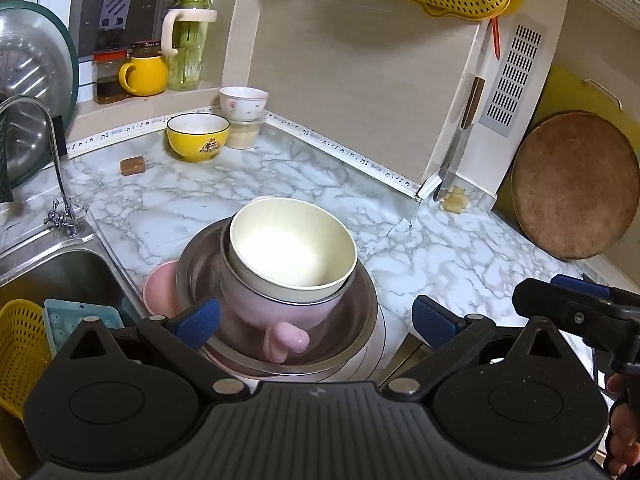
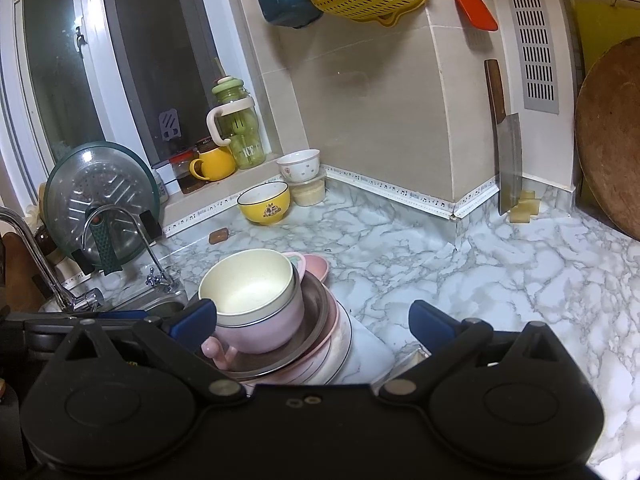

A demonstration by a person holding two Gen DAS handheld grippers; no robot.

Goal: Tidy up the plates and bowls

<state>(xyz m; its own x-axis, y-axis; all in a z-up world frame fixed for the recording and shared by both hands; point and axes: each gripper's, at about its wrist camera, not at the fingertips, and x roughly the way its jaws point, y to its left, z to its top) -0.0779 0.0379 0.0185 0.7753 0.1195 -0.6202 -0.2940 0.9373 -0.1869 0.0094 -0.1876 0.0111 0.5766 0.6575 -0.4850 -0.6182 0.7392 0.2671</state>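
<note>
A cream bowl [image 1: 292, 248] [image 2: 248, 284] sits nested in a steel-rimmed pink handled bowl [image 1: 276, 308] [image 2: 264, 328], which rests in a steel dish [image 1: 360, 312] [image 2: 316, 312] on stacked pink plates [image 2: 340, 344] at the counter's front edge. A small pink dish [image 1: 160, 290] [image 2: 316, 266] lies beside the stack. A yellow bowl [image 1: 198, 136] [image 2: 265, 202] and a white floral bowl [image 1: 243, 103] [image 2: 299, 165] stand at the back. My left gripper [image 1: 316, 322] is open, its jaws straddling the stack. My right gripper [image 2: 312, 322] is open just right of the stack, also seen at the right edge of the left wrist view as the right gripper [image 1: 580, 304].
A sink [image 1: 52, 276] with faucet [image 1: 52, 152] lies left, holding a yellow basket [image 1: 20, 344]. A cleaver [image 2: 508, 152] leans on the wall, and a round wooden board [image 1: 576, 184] stands right. A small brown block [image 1: 133, 165] lies on the marble counter [image 2: 500, 272].
</note>
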